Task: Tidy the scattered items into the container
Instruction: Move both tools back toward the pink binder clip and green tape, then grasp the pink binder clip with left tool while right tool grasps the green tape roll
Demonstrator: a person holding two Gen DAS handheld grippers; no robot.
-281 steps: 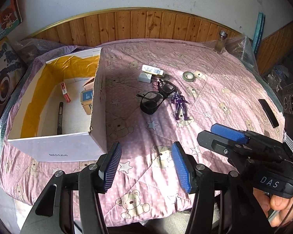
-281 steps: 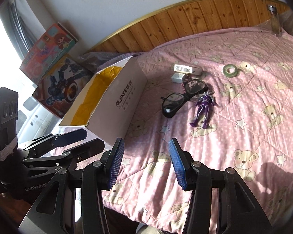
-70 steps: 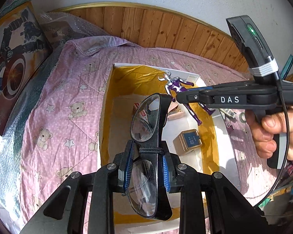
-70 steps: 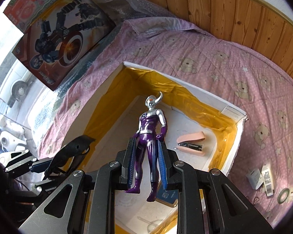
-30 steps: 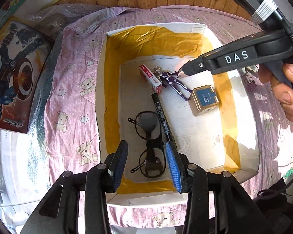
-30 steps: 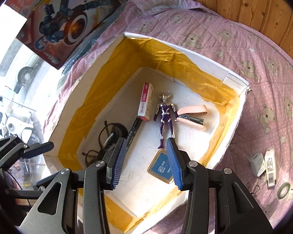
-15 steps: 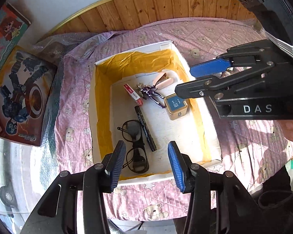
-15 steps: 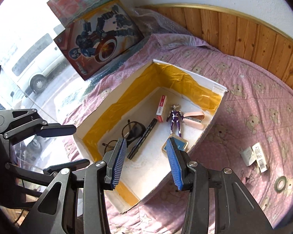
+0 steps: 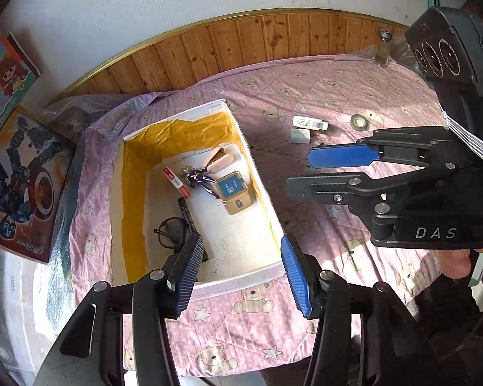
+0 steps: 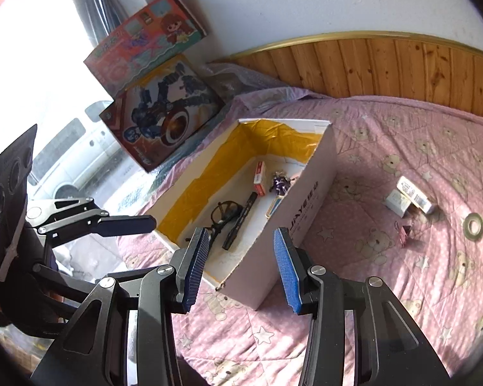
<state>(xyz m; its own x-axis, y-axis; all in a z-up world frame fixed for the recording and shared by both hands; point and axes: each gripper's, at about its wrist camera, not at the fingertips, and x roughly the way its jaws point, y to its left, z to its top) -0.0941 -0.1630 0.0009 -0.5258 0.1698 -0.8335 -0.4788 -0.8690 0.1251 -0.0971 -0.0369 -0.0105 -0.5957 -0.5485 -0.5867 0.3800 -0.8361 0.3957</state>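
A white cardboard box [image 9: 263, 189] [image 10: 315, 189] lined with yellow tape stands on the pink quilt. Inside lie black glasses [image 9: 170, 231] [image 10: 223, 214], a black marker [image 9: 186, 213] [image 10: 241, 220], a purple figure [image 9: 200, 178] [image 10: 280, 184], a red-white small box [image 9: 174, 177] [image 10: 260, 173], a gold tin with a blue lid [image 9: 233, 191] and a pink stapler [image 9: 218, 162]. On the quilt to the right remain two small white boxes [image 9: 309, 124] [image 10: 413, 197], a tape ring [image 9: 359, 120] [image 10: 473, 225] and a pink clip [image 10: 405, 231]. My left gripper [image 9: 240, 276] is open above the box's near edge. My right gripper [image 10: 241, 267] is open over its near corner.
Two picture boxes [image 10: 164, 109] lean at the window side left of the quilt. A small glass bottle [image 9: 383, 48] stands at the far right corner by the wooden wall panel [image 9: 273, 38]. A hand [image 9: 454, 262] holds the right gripper's handle.
Both grippers have let go of the glasses and the figure, which now lie in the box. Both have pulled back and up, open, so the whole box and quilt show.
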